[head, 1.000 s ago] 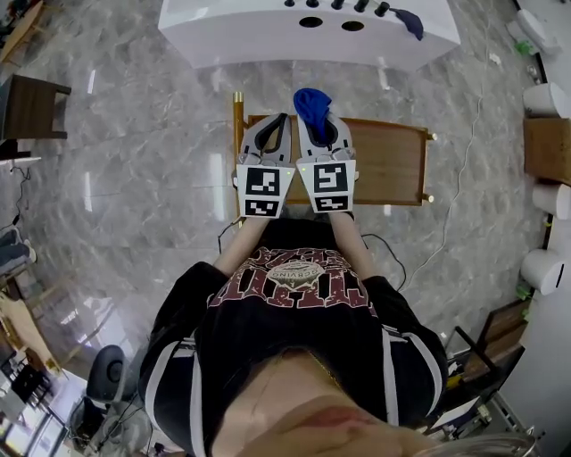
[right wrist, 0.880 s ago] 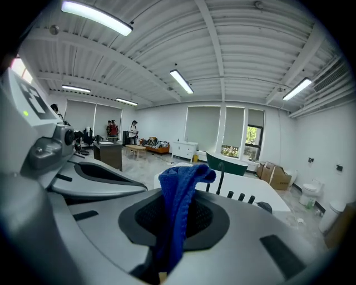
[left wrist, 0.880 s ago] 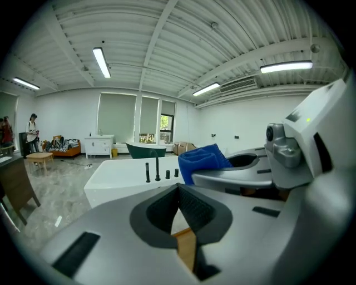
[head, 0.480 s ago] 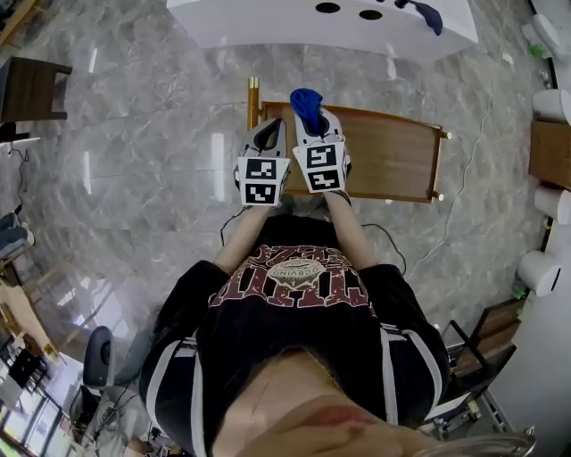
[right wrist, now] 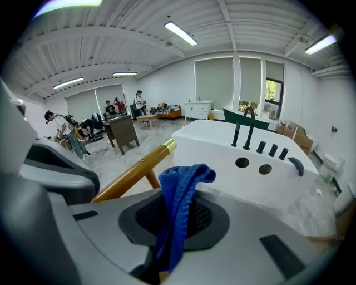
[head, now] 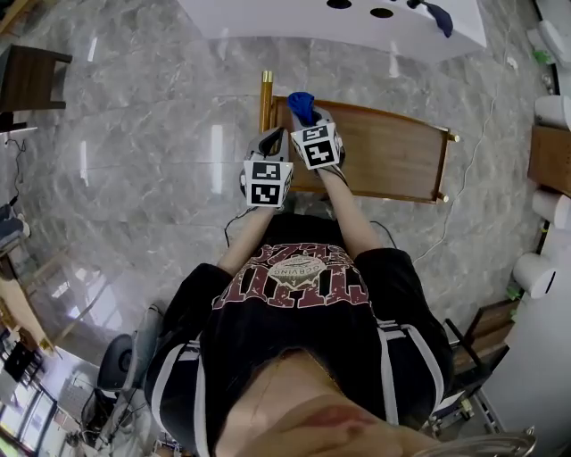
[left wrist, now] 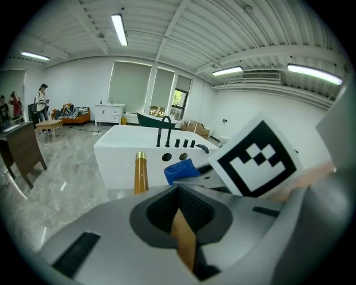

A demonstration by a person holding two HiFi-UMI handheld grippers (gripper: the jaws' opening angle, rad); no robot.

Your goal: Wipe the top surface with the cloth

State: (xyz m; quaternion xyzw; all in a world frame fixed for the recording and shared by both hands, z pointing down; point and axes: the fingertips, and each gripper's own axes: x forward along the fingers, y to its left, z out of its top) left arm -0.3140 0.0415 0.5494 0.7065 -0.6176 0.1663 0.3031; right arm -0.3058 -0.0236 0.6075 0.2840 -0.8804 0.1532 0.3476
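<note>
A wooden table top lies in front of me in the head view. My right gripper hovers over its left part, shut on a blue cloth. In the right gripper view the cloth sticks up from between the closed jaws of that gripper. My left gripper sits beside it at the table's left edge. In its own view the left gripper has its jaws together with nothing held, and a sliver of wood shows behind them. The cloth shows just past them.
A gold-capped wooden post stands at the table's far left corner. Beyond it is a white bathtub with black taps and another blue cloth. A dark side table is far left, paper rolls are right, and people stand in the distance.
Both grippers have shifted toward the table's left end, and the right one with the cloth has tilted. The left gripper now sits at the left edge.
</note>
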